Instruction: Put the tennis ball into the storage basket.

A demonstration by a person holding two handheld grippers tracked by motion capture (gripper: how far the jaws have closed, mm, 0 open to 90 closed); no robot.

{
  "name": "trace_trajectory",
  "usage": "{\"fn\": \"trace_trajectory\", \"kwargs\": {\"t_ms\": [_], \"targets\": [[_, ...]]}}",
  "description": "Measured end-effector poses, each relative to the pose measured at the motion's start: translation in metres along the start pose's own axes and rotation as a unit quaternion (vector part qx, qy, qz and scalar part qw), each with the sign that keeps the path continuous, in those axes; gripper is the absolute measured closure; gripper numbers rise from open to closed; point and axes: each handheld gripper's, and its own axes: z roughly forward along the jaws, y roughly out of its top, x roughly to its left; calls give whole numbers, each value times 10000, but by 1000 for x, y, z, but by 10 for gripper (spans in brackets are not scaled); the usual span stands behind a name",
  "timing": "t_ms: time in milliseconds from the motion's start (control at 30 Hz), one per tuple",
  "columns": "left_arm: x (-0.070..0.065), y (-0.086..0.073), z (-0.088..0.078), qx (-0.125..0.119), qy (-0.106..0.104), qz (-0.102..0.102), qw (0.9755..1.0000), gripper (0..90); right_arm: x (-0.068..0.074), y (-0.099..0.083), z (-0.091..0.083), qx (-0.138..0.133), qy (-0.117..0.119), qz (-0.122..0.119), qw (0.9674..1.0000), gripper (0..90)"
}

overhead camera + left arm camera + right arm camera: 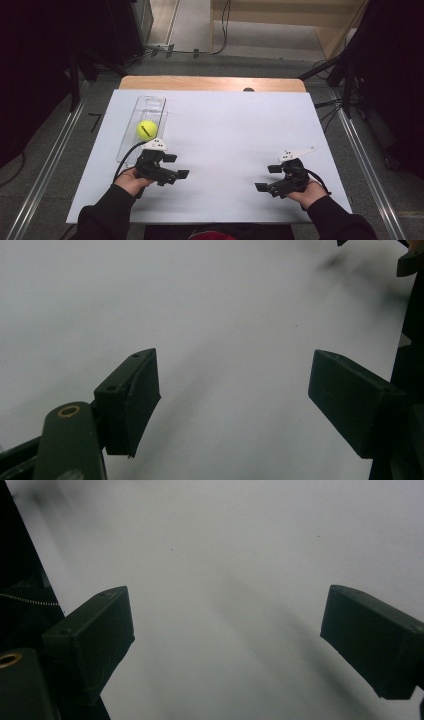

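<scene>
A yellow tennis ball (pixel 147 130) lies in a clear plastic tray (pixel 150 102) at the back left of the white table cover (pixel 230 125). My left gripper (pixel 179 166) hovers just in front of the tray, its jaws pointing to the right. In the left gripper view its jaws (pixel 235 385) stand apart over bare white surface, open with nothing between them. Near the front right, my right gripper (pixel 266 178) points left toward the other one. In the right gripper view it is open (pixel 225 625) and also holds nothing.
A strip of wooden tabletop (pixel 210 83) shows beyond the cover's far edge. Metal rails (pixel 45 170) run along both sides on the floor, and dark stands and cables (pixel 335 70) crowd the back corners. The person's sleeves enter at the bottom edge.
</scene>
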Motion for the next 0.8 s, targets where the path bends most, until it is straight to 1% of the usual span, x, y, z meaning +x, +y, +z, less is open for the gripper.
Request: {"fn": "trace_trajectory", "kwargs": {"t_ms": [33, 67, 300, 500, 667, 733, 800], "targets": [[0, -2, 0, 9, -29, -13, 10000, 210, 0, 0, 0, -2, 3, -3, 10000, 50], [1, -3, -1, 57, -14, -30, 10000, 210, 0, 0, 0, -2, 3, -3, 10000, 50], [-1, -9, -5, 0, -24, 29, 10000, 210, -2, 0, -1, -12, -16, 83, 10000, 50], [-2, -13, -8, 1, -75, 78, 9999, 210, -2, 0, 0, 5, -22, 68, 10000, 50], [-3, -17, -11, 0, -85, 84, 9999, 210, -2, 0, 0, -3, -24, 79, 10000, 50], [-2, -18, -13, 0, -84, 38, 10000, 210, -2, 0, 0, -3, -27, 72, 10000, 50], [-1, -19, -14, -12, -76, 43, 10000, 210, -2, 0, 0, -5, -24, 71, 10000, 50]]}}
